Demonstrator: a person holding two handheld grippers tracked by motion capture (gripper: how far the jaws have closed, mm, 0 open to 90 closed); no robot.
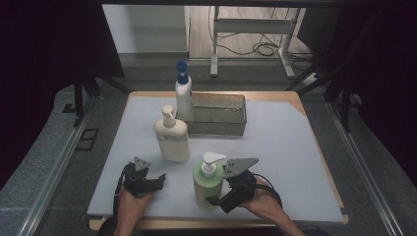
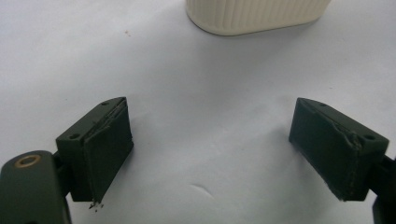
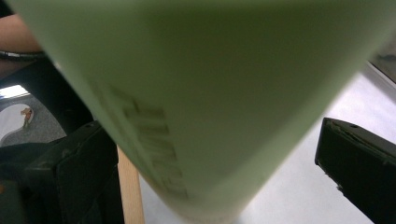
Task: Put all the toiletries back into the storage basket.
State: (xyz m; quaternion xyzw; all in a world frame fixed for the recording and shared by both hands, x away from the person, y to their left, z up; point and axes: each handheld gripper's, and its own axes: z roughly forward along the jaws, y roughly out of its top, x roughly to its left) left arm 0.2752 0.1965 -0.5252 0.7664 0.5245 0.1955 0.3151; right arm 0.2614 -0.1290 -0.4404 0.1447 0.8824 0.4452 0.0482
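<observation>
Green pump bottle [image 1: 207, 183] stands upright near the front edge of the counter [image 1: 285, 147], its white pump head on top. The right hand-held gripper [image 1: 220, 195] reaches in from the bottle's right side, jaws spread around the lower body. In the right gripper view the green pump bottle [image 3: 205, 88] sits between the two black jaws; the jaw at the left of that view lies right against it or nearly so, while the jaw at the right of that view stands clear of it with pale counter showing in the gap. The person's right hand [image 1: 265, 199] holds that tool from behind.

The left hand-held gripper [image 1: 152, 183] rests low over the counter to the left of the green bottle, jaws spread wide with nothing between them. Its own view shows bare counter between the jaws and the base of the cream pump bottle [image 2: 254, 16] ahead, apart from them.

The cream pump bottle [image 1: 172, 136] stands behind, with a white bottle with a blue top [image 1: 183, 93] beside a metal basket [image 1: 219, 115].
</observation>
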